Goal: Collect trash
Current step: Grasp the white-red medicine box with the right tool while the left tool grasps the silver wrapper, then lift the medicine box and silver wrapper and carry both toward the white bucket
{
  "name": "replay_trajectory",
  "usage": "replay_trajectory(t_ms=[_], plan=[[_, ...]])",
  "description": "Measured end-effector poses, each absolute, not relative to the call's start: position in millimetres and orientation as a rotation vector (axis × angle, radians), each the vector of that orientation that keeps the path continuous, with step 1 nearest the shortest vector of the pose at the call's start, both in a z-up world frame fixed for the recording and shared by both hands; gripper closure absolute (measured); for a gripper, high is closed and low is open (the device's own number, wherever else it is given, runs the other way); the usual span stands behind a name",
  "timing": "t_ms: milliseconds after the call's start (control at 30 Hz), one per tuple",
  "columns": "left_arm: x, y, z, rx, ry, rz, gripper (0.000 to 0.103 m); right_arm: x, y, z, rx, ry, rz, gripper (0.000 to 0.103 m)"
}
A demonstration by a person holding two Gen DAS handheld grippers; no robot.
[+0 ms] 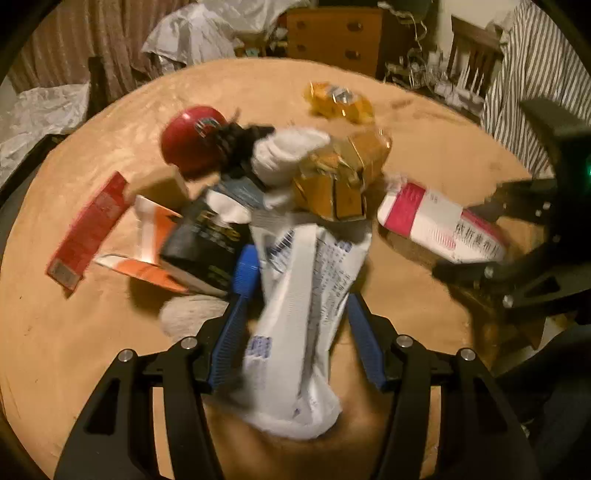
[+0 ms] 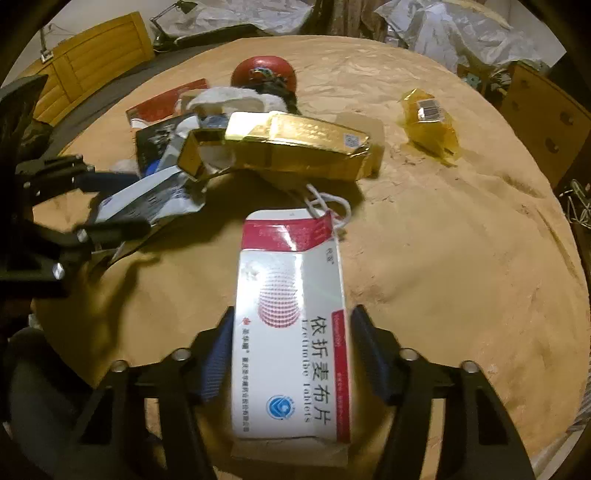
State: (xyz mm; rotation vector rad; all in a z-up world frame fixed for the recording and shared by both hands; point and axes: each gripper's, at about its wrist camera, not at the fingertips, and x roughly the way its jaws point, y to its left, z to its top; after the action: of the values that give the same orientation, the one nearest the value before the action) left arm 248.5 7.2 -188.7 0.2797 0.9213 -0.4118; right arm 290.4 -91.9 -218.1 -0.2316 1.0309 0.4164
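Note:
My left gripper point(image 1: 299, 295) is shut on a crumpled white wrapper with blue print point(image 1: 303, 314), held above the tan table point(image 1: 74, 350). My right gripper point(image 2: 291, 332) is shut on a white and red tablet box point(image 2: 291, 332); the box also shows in the left wrist view point(image 1: 439, 225). Ahead lies a trash pile: a gold foil box point(image 1: 343, 177) point(image 2: 295, 144), a red round lid point(image 1: 192, 140), a red carton point(image 1: 88, 229), an orange and white carton point(image 1: 147, 243), a black box point(image 1: 207, 243) and white tissue point(image 1: 284, 155).
A yellow crumpled wrapper point(image 1: 340, 103) point(image 2: 432, 125) lies apart on the far side of the table. A wooden dresser point(image 1: 332, 33), a chair point(image 1: 472, 62), striped cloth point(image 1: 535, 92) and plastic sheeting point(image 1: 40, 114) surround the table.

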Motion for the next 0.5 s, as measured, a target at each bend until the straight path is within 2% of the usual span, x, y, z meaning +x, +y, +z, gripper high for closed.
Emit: replay_trajectory(t_ms=[67, 167, 233, 500], plan=[[250.5, -3.1, -196.9, 0.323, 0.931, -0.397, 0.054, 290.0, -92.8, -217.8, -0.221, 1.019, 0.408, 0.049], [246.7, -6.4, -197.2, 0.325, 0.912, -0.374, 0.064, 284.2, -94.4, -218.5, -0.208, 0.997, 0.404, 0.053], [241.3, -1.9, -192.5, 0.286, 0.89, -0.349, 0.076, 278.1, -97.2, -216.2, -0.178, 0.973, 0.408, 0.054], [186.0, 15.6, -159.9, 0.169, 0.769, -0.29, 0.077, 241.3, -112.2, -191.3, -0.096, 0.862, 0.411, 0.055]])
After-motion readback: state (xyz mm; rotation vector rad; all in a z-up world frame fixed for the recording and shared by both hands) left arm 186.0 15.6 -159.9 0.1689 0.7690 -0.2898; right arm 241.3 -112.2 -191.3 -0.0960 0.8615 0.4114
